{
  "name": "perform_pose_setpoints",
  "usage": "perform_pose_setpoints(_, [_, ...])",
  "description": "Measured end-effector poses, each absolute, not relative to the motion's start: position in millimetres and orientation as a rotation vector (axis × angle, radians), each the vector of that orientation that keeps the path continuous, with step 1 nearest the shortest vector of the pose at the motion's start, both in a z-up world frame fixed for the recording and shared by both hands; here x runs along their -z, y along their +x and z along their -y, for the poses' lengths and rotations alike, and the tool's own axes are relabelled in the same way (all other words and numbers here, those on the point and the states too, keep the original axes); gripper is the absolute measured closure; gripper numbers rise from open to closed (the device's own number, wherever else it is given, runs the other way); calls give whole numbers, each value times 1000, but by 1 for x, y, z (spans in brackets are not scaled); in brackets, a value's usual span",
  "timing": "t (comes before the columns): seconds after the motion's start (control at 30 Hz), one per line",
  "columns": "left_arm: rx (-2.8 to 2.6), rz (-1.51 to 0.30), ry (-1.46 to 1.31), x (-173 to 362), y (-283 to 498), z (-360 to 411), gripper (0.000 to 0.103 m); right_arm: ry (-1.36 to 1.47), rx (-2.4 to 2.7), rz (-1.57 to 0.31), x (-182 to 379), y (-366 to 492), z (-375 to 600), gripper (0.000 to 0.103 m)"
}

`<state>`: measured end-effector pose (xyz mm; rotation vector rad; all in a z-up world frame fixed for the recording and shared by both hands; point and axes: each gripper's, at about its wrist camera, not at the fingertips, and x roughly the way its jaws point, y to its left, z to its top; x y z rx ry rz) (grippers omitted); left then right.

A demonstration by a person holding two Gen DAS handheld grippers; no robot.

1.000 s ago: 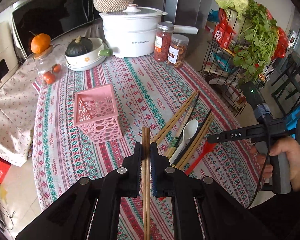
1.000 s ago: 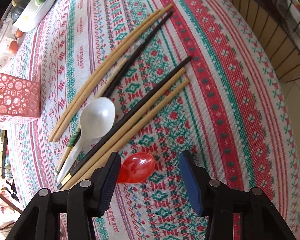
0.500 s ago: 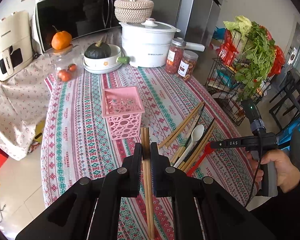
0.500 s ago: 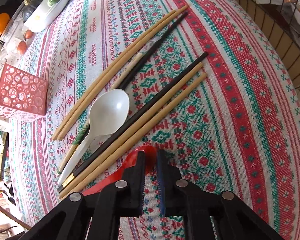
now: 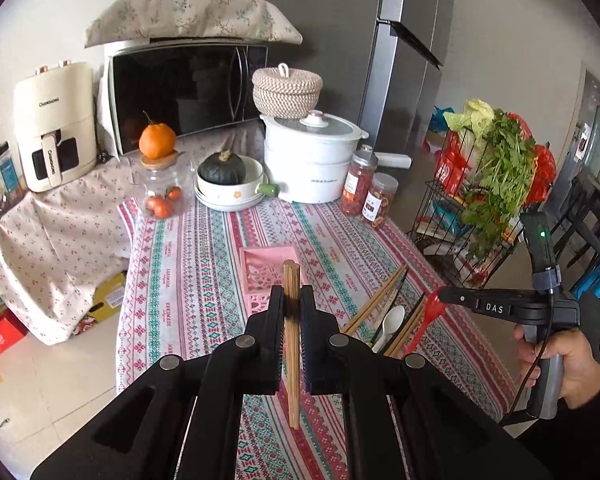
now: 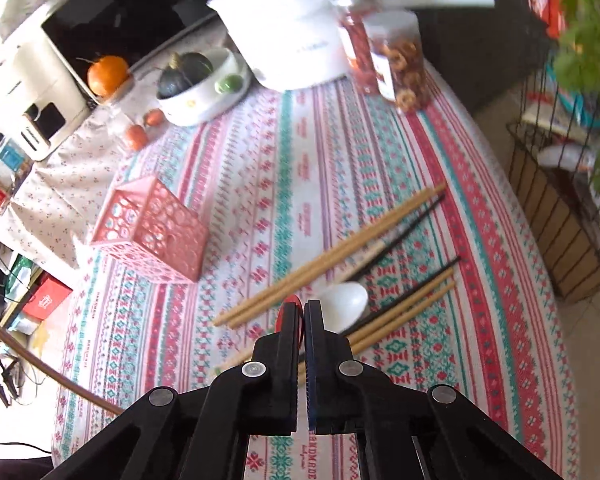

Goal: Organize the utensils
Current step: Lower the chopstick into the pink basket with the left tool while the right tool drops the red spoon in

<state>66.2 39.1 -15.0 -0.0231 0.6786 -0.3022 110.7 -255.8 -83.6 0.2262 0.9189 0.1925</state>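
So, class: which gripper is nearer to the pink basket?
Left. The left gripper hangs just in front of the pink basket; the right gripper is off beside it, over the loose utensils.

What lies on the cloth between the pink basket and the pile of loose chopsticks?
Only bare tablecloth separates pink basket from chopsticks, per the right wrist view.

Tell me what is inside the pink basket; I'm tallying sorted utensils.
No utensils show in the pink basket. The left gripper and its wooden chopsticks cover the front; the right wrist view shows only its outside.
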Motion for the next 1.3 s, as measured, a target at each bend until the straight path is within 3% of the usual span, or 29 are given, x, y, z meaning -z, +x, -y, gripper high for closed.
perform_pose_setpoints(0.4, [214, -383, -137, -47, 66, -72, 96, 89, -219, -575, -5, 102, 193, 102])
perform_pose_setpoints(0.7, [204, -286, -99, -41, 95, -54, 96, 79, -189, -413, -31, 120, 172, 102])
perform_pose_setpoints(0.9, [204, -352, -46, -14, 128, -37, 96, -1, -198, -395, -19, 141, 147, 102])
perform_pose_setpoints(1.3, [256, -720, -128, 42, 219, -38, 96, 19, -232, -627, 31, 201, 144, 102])
